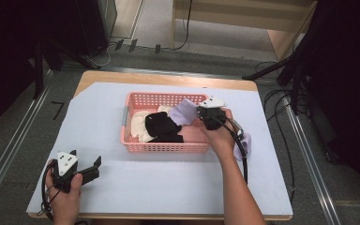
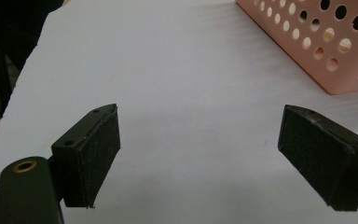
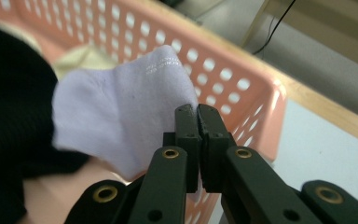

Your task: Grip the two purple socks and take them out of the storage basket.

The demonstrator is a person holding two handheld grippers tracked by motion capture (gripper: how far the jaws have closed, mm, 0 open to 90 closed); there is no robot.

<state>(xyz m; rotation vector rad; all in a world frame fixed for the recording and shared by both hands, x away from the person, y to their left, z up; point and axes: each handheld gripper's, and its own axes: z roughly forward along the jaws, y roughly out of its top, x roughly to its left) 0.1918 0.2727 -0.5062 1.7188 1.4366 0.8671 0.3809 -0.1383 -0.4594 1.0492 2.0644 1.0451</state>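
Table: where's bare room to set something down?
Free: the white sheet between the pink basket and the near edge, and left of the basket above the left gripper. Crowded: the basket, where the right gripper pinches a lilac sock.

Small white print on the lilac sock (image 3: 121, 116), too blurred to read

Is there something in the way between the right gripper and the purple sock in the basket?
No. The right gripper is already shut on an edge of the purple sock over the basket; nothing lies between them.
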